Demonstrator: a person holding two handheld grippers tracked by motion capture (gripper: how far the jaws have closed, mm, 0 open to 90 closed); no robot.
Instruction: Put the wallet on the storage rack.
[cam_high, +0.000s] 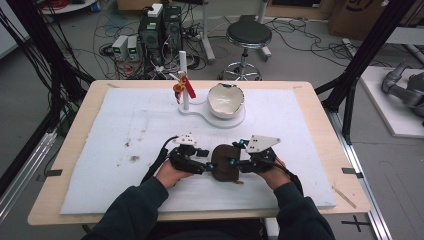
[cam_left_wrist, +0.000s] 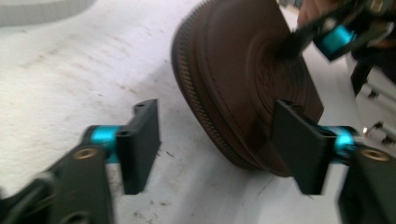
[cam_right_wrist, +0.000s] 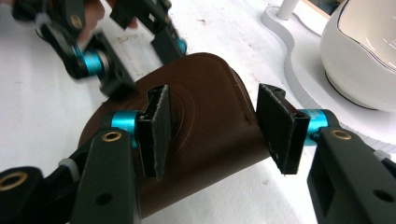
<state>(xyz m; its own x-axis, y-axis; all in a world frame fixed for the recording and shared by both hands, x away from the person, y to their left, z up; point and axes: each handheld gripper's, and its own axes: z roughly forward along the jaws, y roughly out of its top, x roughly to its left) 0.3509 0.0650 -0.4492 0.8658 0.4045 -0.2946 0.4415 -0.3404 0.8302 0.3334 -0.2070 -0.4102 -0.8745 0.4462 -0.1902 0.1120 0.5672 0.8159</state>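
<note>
Two grippers flank one brown leather pouch (cam_high: 224, 162) near front edge of white mat (cam_high: 120, 125): left gripper (cam_high: 202, 161) at its left, jaws apart astride zipped edge; right gripper (cam_high: 239, 161) at its right, jaws apart over flat face, unclamped; both equally near

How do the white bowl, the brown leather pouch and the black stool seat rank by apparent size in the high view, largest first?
1. Black stool seat, widest, though farthest from the camera.
2. White bowl and brown leather pouch: they look about alike, the bowl slightly wider, and the grippers partly cover the pouch, so I won't rank them.
</note>
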